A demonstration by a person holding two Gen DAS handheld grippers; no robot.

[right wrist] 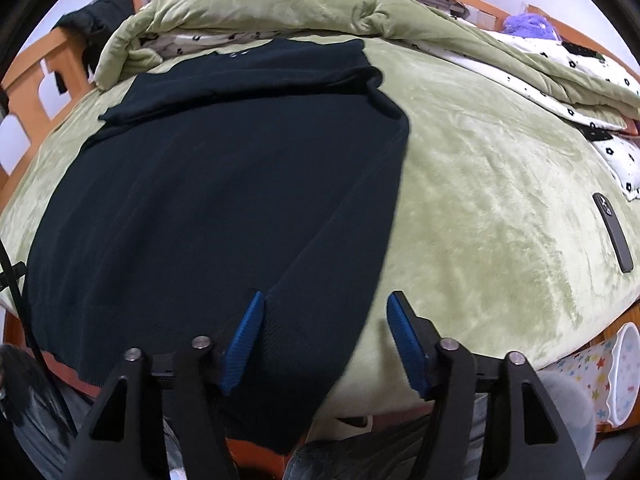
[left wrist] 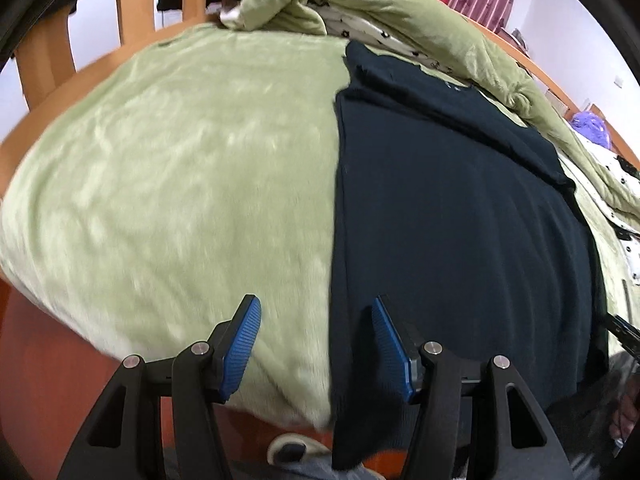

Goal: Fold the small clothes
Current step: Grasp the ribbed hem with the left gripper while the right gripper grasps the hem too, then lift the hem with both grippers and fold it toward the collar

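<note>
Knitwear of this kind handles soft, limp and light: we treat the dark sweater [right wrist: 224, 184] as a floppy sheet lying flat on the green bed cover [right wrist: 480, 200], hem hanging over the near edge. Left claw [left wrist: 316, 344] and right claw [right wrist: 324, 344] both stand released, gripping nothing. We advise pinching the ribbed hem corners, which resist stretching.

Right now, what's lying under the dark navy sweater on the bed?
The navy sweater lies flat on a green plush blanket, which shows all around it. Its near hem hangs past the bed's edge. Whatever might sit between sweater and blanket is covered and cannot be seen.
</note>
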